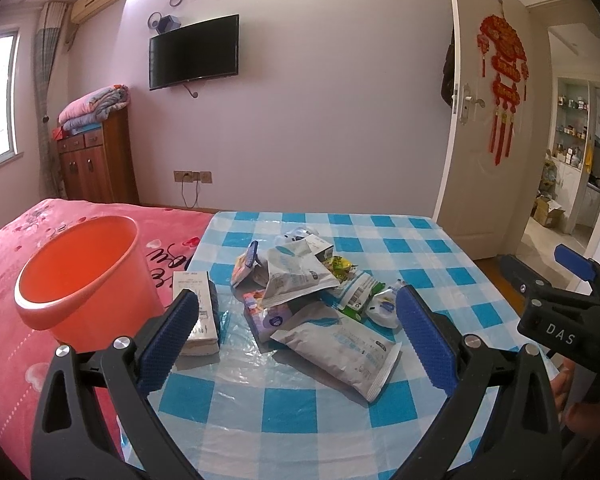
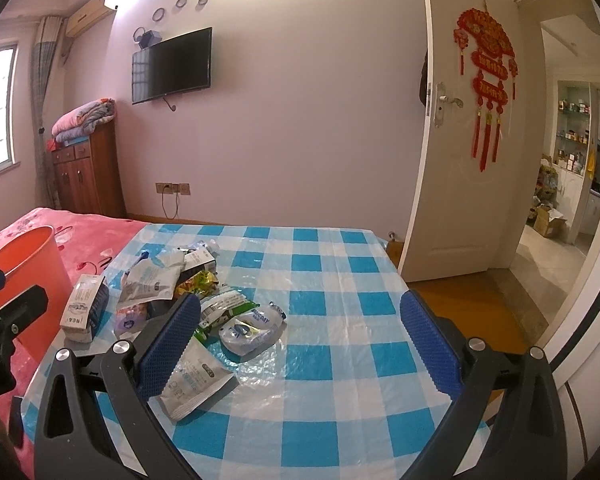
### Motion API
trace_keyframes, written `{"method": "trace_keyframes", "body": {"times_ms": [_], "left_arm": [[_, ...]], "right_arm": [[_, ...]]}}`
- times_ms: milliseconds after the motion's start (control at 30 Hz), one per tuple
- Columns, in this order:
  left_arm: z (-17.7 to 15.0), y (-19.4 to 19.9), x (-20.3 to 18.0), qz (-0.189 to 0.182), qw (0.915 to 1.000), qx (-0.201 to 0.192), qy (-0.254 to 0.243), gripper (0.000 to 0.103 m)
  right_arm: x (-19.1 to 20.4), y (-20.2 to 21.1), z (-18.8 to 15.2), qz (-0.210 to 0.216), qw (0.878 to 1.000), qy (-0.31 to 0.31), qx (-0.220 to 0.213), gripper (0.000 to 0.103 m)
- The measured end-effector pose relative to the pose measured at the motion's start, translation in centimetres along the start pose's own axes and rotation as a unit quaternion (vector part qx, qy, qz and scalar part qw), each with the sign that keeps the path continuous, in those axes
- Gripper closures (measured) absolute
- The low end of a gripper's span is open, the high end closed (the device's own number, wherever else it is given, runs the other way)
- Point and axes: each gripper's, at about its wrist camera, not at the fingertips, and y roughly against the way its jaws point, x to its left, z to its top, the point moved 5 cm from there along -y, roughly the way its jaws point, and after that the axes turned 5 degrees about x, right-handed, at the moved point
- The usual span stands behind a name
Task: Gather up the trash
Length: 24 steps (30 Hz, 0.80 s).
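Observation:
A pile of trash (image 1: 300,280) lies on the blue checked table (image 1: 300,412): grey snack wrappers, a long grey packet (image 1: 340,344), a small milk carton (image 1: 198,312), a yellow-green wrapper and a round white cup lid (image 2: 248,332). An orange bucket (image 1: 80,276) stands on the pink bed at the left. My left gripper (image 1: 300,340) is open and empty, above the near side of the pile. My right gripper (image 2: 300,344) is open and empty, to the right of the pile (image 2: 172,292). The bucket (image 2: 24,280) also shows in the right wrist view.
The pink bed (image 1: 12,248) borders the table on the left. A wall with a TV (image 1: 194,58) is behind. An open white door (image 2: 460,160) and the doorway lie to the right. The right gripper's body (image 1: 568,312) shows at the left view's right edge.

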Motion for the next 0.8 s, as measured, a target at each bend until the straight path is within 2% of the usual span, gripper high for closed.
{"method": "trace_keyframes", "body": {"times_ms": [267, 400, 633, 800], "left_arm": [[-0.3, -0.6, -0.1, 0.001, 0.9999, 0.012, -0.002, 0.004], [-0.7, -1.2, 0.3, 0.013, 0.9997, 0.020, 0.004, 0.004], [-2.4, -3.4, 2.0, 0.031, 0.9979, 0.054, 0.019, 0.004], [-3.1, -4.6, 2.4, 0.036, 0.9971, 0.065, 0.016, 0.004]], "right_arm": [[0.3, -0.8, -0.6, 0.001, 1.000, 0.001, 0.011, 0.004], [0.2, -1.1, -0.7, 0.004, 1.000, 0.000, 0.015, 0.004], [0.2, -2.9, -1.8, 0.008, 0.999, 0.001, 0.034, 0.004], [0.5, -4.2, -2.6, 0.012, 0.999, 0.000, 0.048, 0.004]]}}
